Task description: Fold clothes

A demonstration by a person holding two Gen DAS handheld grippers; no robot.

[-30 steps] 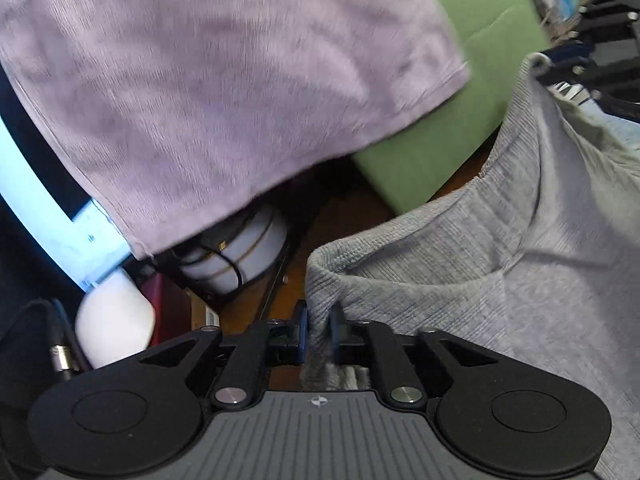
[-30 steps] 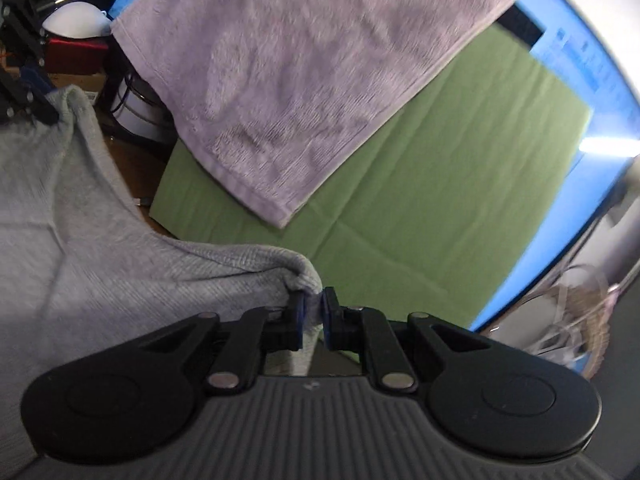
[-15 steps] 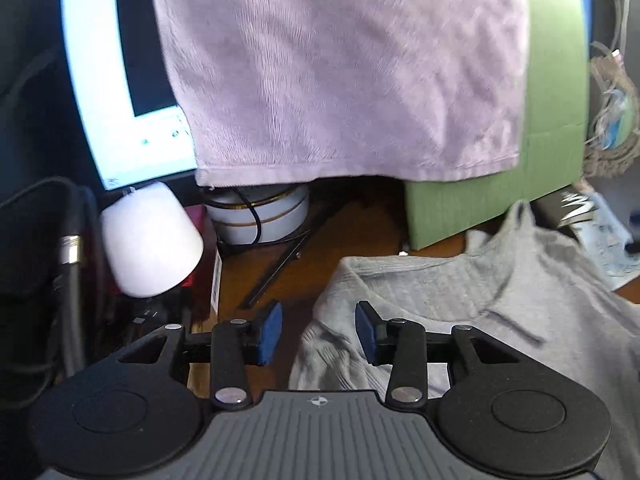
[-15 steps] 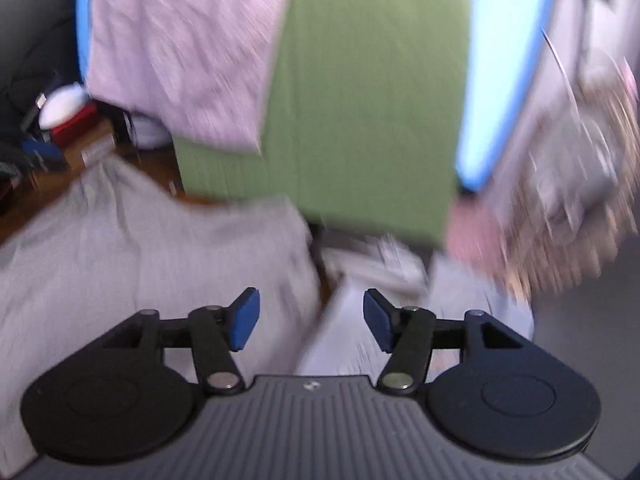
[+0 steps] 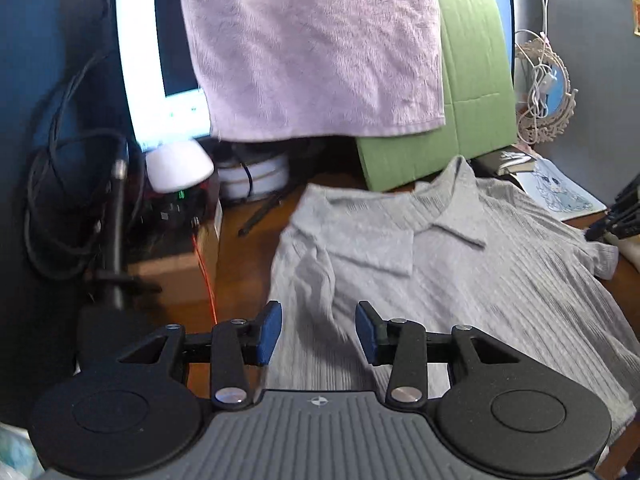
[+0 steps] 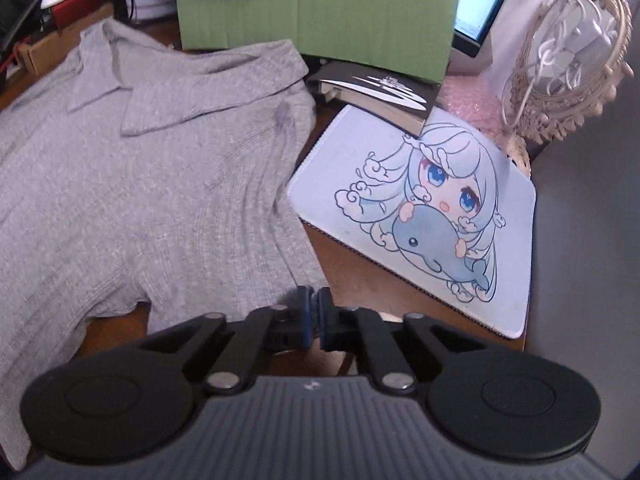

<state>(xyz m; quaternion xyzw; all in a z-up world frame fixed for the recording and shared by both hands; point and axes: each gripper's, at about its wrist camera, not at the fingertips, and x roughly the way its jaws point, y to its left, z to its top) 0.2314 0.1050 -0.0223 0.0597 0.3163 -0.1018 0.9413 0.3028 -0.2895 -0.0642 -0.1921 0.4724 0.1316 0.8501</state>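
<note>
Released since a second ago, the grey shirt lies spread on the desk; left gripper jaws stand apart, right gripper jaws just closed together, empty.

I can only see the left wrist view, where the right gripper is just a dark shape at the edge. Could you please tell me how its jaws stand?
Observer: The right gripper is shut. Its jaws have just been closing, and I cannot tell whether any cloth is caught between them.
Operator: Thank you. Where are its tips relative to the shirt?
Observer: They are at the hem corner of the gray shirt's short sleeve, which lies flat on the table.
Operator: Is anything lying close beside that sleeve?
Observer: A mouse pad printed with a cartoon girl hugging a whale lies on the picture's right, with bare wood between it and the hem.
</note>
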